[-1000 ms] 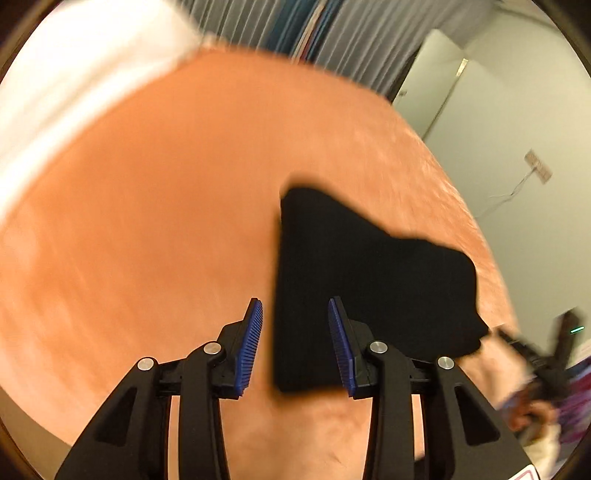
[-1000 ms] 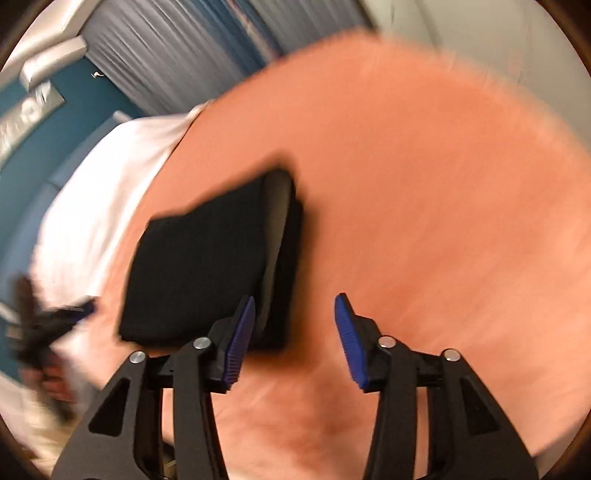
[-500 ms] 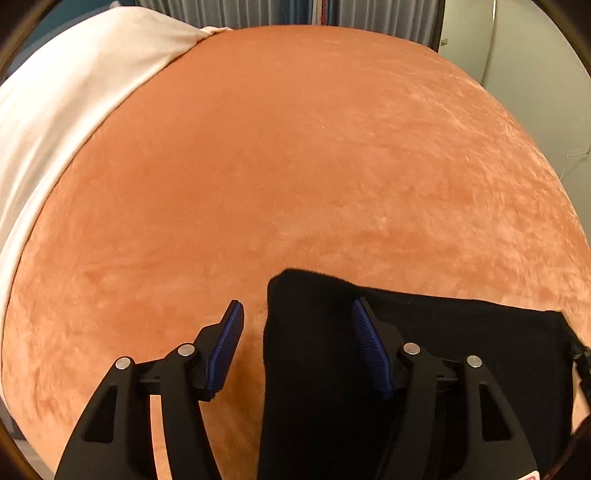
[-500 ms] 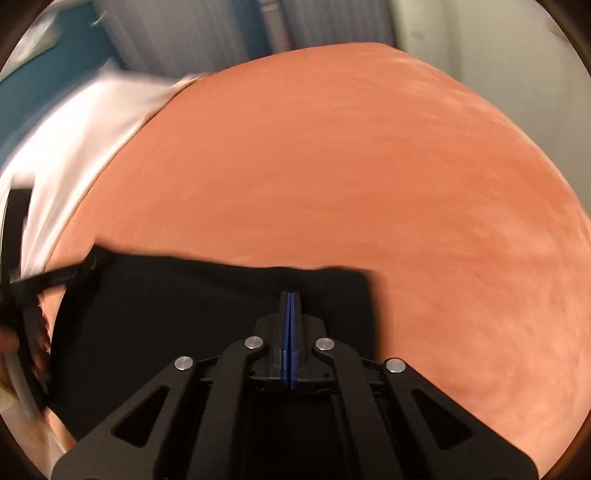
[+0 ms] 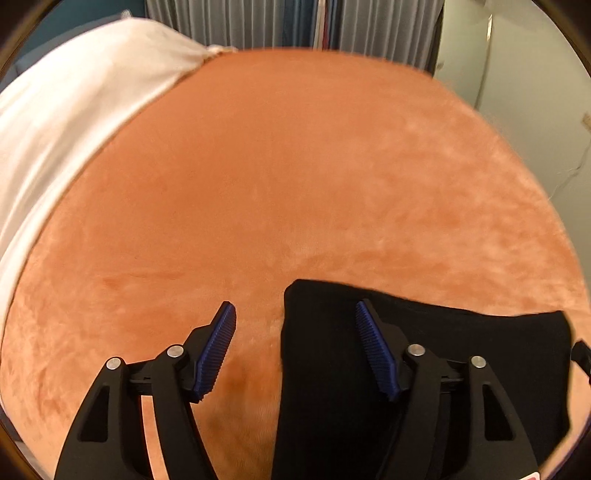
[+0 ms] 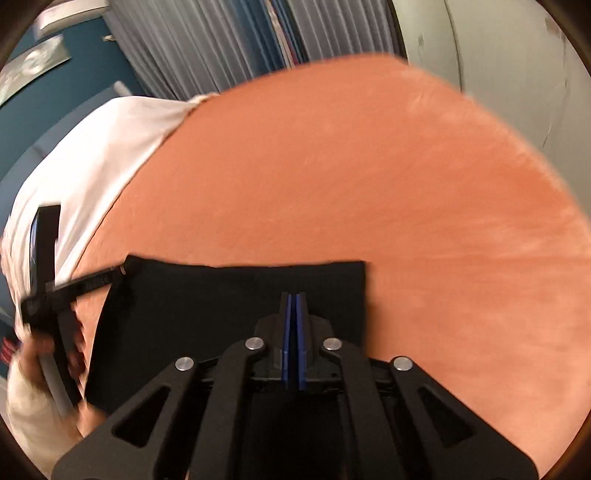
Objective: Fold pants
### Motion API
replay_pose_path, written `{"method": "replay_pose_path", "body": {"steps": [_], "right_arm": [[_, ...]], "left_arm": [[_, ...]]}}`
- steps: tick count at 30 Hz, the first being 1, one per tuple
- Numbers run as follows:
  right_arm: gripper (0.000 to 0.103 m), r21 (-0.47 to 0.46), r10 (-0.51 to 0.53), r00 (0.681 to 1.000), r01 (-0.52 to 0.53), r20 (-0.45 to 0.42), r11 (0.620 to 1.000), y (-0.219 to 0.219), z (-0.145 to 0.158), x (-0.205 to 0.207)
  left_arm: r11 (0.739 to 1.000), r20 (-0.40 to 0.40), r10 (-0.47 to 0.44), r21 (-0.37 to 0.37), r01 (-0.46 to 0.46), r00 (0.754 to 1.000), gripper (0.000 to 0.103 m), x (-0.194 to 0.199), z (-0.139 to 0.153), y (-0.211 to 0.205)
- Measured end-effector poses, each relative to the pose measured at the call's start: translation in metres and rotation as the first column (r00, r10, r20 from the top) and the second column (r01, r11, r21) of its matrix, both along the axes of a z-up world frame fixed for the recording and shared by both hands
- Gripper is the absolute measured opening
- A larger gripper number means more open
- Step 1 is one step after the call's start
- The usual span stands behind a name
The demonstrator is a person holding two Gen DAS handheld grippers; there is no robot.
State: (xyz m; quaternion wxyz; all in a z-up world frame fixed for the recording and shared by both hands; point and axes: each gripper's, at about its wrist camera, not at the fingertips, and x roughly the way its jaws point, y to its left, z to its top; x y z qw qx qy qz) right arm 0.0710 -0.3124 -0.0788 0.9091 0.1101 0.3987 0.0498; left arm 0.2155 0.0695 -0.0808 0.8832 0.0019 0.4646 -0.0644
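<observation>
The black pants (image 5: 461, 354) lie folded into a flat rectangle on the orange bed cover (image 5: 295, 184). My left gripper (image 5: 295, 325) is open over the pants' left edge, with one finger above the cover and the other above the cloth. In the right wrist view the pants (image 6: 221, 295) lie just below my right gripper (image 6: 293, 299), whose blue pads are pressed together with no cloth visible between them. The left gripper (image 6: 48, 258) shows at the pants' left end.
A white sheet (image 5: 74, 110) covers the bed's left side. Grey curtains (image 5: 258, 22) hang behind the bed and a pale wall (image 5: 535, 74) stands at the right. The orange cover stretches far beyond the pants.
Both grippers have swung to face the pants' long edge. My right gripper has closed from open to shut. The left gripper's jaws have spread wider.
</observation>
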Motion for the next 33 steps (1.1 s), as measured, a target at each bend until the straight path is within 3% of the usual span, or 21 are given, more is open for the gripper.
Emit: {"method": "replay_pose_path", "body": {"steps": [3,8,9,11,12,21,22,23,25,29,33], "right_arm": [[0.008,-0.090,0.069,0.998,-0.069,0.002,0.994,0.009,0.002,-0.042],[0.009,-0.259,0.191,0.982,-0.187,-0.011,0.948,0.058,-0.012,-0.065],[0.015,-0.277,0.209,0.978,-0.203,-0.007,0.939,0.071,-0.013,-0.055],[0.043,-0.320,0.250,0.968,-0.233,0.013,0.918,0.086,-0.013,-0.061],[0.043,-0.335,0.268,0.963,-0.247,0.017,0.910,0.094,-0.014,-0.059],[0.043,-0.393,0.339,0.939,-0.330,-0.049,0.858,0.123,-0.032,-0.030],[0.042,-0.383,0.344,0.937,-0.339,-0.058,0.859,0.123,-0.035,-0.027],[0.027,-0.356,0.347,0.935,-0.349,-0.070,0.867,0.122,-0.036,-0.024],[0.013,-0.253,0.342,0.936,-0.351,-0.079,0.902,0.115,-0.027,-0.021],[0.011,-0.157,0.400,0.915,-0.404,-0.054,0.901,0.110,-0.002,-0.046],[0.016,-0.141,0.371,0.921,-0.386,-0.120,0.912,0.096,-0.045,-0.041]], "left_arm": [[0.999,0.053,-0.043,-0.012,0.044,0.998,0.065,-0.047,0.026,0.004],[0.996,0.040,-0.086,-0.001,0.086,0.995,0.068,-0.108,0.025,0.004],[0.997,0.030,-0.082,0.013,0.081,0.996,0.068,-0.119,0.020,0.003],[0.997,0.006,-0.078,0.027,0.078,0.997,0.068,-0.132,0.011,0.004],[0.996,-0.008,-0.077,0.032,0.077,0.997,0.068,-0.136,0.007,0.004],[0.993,-0.071,-0.081,0.077,0.086,0.994,0.069,-0.145,-0.022,-0.009],[0.994,-0.078,-0.073,0.077,0.079,0.994,0.071,-0.143,-0.025,-0.008],[0.994,-0.084,-0.067,0.075,0.074,0.994,0.071,-0.140,-0.027,-0.009],[0.995,-0.100,-0.063,0.068,0.070,0.993,0.072,-0.138,-0.031,-0.006],[0.991,-0.072,-0.060,0.116,0.068,0.996,0.072,-0.149,-0.020,-0.001],[0.986,-0.085,-0.062,0.151,0.075,0.994,0.076,-0.150,-0.033,0.000]]}}
